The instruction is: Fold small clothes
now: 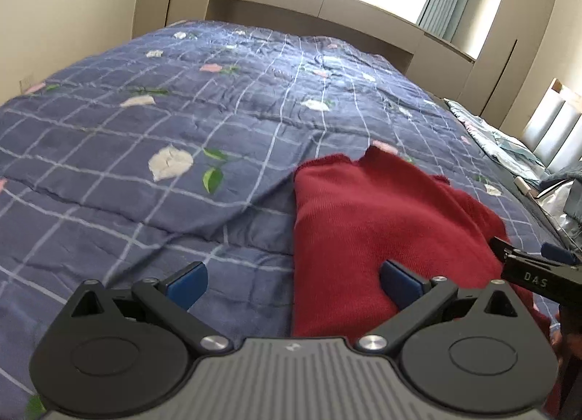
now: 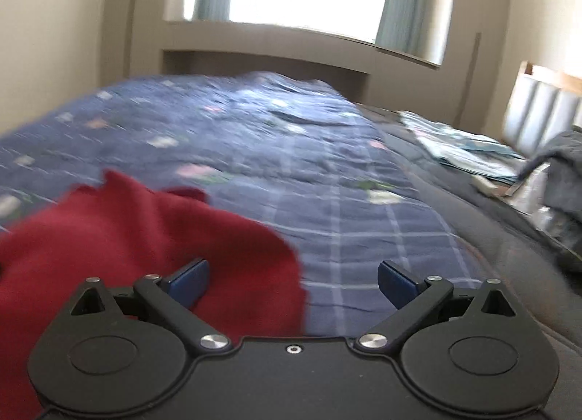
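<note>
looking at a red top (image 1: pixel 382 223) lying on a blue checked quilt (image 1: pixel 163 150), spread out flat on the near right part of the bed, probably so there's a smooth surface to fold on. bunched a bit along its far edge, with a little corner poking up there, so likely not a finished fold yet.

hovering over it with the left gripper (image 1: pixel 293 283), jaws wide apart, nothing between the pads, straddling the top's left edge. guessing that's lining up for a pinch on that side.

same deal with the right gripper (image 2: pixel 293 283): jaws spread wide, gripping nothing, sitting over the top's right edge with bare quilt under the right pad. blurry on that side, so hard to say more.

piled at the far right: some pale bedding (image 1: pixel 505 150), well apart from the top, presumably parked out of the way.
</note>
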Motion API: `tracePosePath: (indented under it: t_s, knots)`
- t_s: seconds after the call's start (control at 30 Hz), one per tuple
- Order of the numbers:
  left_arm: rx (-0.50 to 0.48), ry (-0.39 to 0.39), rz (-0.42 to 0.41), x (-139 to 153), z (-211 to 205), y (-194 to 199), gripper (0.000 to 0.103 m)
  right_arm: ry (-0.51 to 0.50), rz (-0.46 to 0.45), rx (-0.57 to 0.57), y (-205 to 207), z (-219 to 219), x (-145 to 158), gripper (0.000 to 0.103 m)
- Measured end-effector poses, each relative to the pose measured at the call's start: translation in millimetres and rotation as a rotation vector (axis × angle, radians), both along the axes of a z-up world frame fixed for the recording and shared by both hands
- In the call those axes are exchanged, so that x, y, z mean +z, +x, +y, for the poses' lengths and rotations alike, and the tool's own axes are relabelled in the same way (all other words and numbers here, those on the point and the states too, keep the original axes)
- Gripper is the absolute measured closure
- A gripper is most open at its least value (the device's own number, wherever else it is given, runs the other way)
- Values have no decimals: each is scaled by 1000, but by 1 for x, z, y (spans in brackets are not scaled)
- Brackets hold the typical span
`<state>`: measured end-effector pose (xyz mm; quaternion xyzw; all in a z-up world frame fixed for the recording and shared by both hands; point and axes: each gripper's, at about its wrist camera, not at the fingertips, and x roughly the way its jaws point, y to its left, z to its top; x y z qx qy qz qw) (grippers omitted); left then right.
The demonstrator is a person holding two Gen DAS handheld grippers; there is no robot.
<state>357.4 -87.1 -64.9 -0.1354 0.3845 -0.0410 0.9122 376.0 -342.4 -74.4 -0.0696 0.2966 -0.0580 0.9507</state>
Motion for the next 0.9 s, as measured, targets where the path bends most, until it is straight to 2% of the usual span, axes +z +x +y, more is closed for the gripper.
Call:
tracePosePath:
  t_s: [0.07,0.2,0.37,0.63,0.9]
  knots:
    - [-5,-5,0,-7,-2,1,0,-6,12,-39,1,-10,-14,3]
    - [-1,7,-21,-13,-7,0,0,146,15,-67,-1,-34,-29,3]
    - [9,23,-50,-15,-10,-3,0,119,0,-76,-1,-31,-32,1]
    - [12,14,-49,-16,-9,-4,0,182,6,-76,-3,-39,-31,1]
    - [13,12,-50,-16,-8,-4,0,187,4,-76,-4,-39,-31,1]
